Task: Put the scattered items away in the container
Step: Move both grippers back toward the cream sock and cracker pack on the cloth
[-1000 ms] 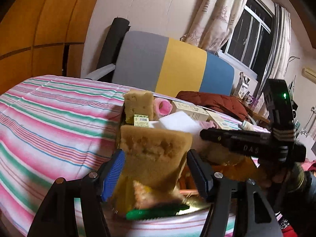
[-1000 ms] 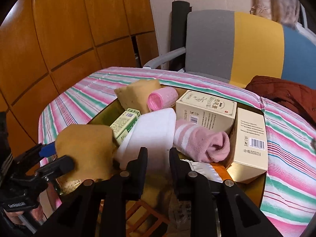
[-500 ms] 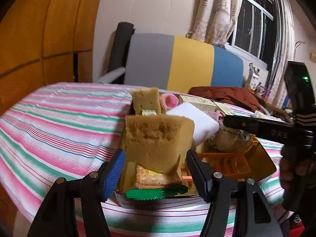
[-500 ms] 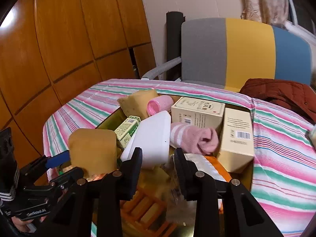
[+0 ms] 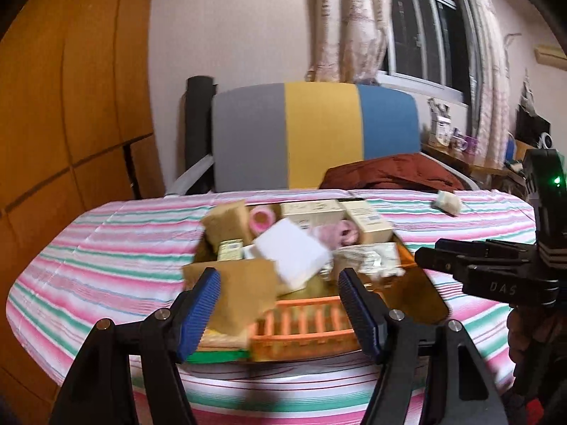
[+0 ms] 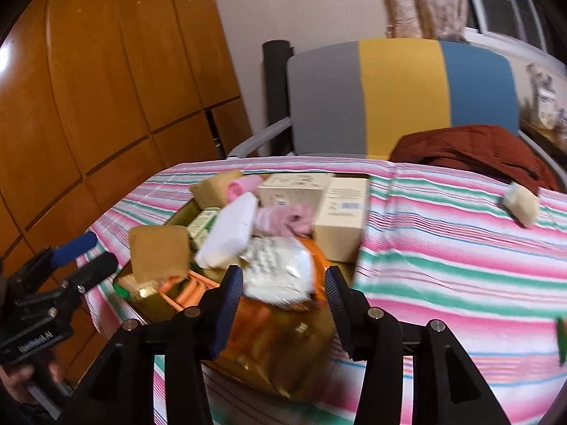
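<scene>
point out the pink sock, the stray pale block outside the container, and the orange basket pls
pink sock (image 6: 290, 221): right wrist view, its bunched middle.
pale block (image 6: 520, 202): right wrist view, its top face.
orange basket (image 5: 304, 329): left wrist view, its slatted near wall.

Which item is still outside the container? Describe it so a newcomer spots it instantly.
Start at the striped tablecloth and find the amber container packed with boxes and sponges. Look right and toward the chair's red-brown jacket: a small pale cream block lies alone on the cloth. Unlike everything else, it touches nothing and sits well clear of the container.
</scene>
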Tool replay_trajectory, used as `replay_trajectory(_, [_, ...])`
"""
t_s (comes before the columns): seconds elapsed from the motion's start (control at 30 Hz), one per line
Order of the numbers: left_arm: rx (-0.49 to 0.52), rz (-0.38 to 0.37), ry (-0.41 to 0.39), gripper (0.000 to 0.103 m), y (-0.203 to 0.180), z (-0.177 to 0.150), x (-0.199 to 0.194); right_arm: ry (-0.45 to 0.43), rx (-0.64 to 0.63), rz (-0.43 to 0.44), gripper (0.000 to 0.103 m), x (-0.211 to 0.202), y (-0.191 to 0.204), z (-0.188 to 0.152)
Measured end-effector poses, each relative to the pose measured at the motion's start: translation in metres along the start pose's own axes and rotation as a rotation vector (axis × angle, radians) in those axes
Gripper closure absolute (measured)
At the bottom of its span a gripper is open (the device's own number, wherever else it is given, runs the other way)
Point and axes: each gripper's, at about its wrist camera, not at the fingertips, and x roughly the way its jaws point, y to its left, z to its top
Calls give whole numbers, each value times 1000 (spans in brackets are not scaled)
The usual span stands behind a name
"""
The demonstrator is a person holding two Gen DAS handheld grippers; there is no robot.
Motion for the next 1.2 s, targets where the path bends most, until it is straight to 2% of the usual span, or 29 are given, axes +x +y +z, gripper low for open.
replay_trajectory(0.13, [48, -30, -10, 33, -24, 3, -5, -5, 48, -41, 49, -18, -24, -12])
replay_trajectory(0.63, [196, -167, -7, 33, -109, 8, -5, -1, 166, -219, 47, -74, -113, -55])
replay_trajectory(0.9, [265, -254, 28, 33, -154, 6, 9, 1, 255, -317, 43, -103, -167, -72])
replay_trajectory(1.2, [332, -327, 78, 33, -201, -6, 34, 6, 308, -412, 37, -128, -209, -79])
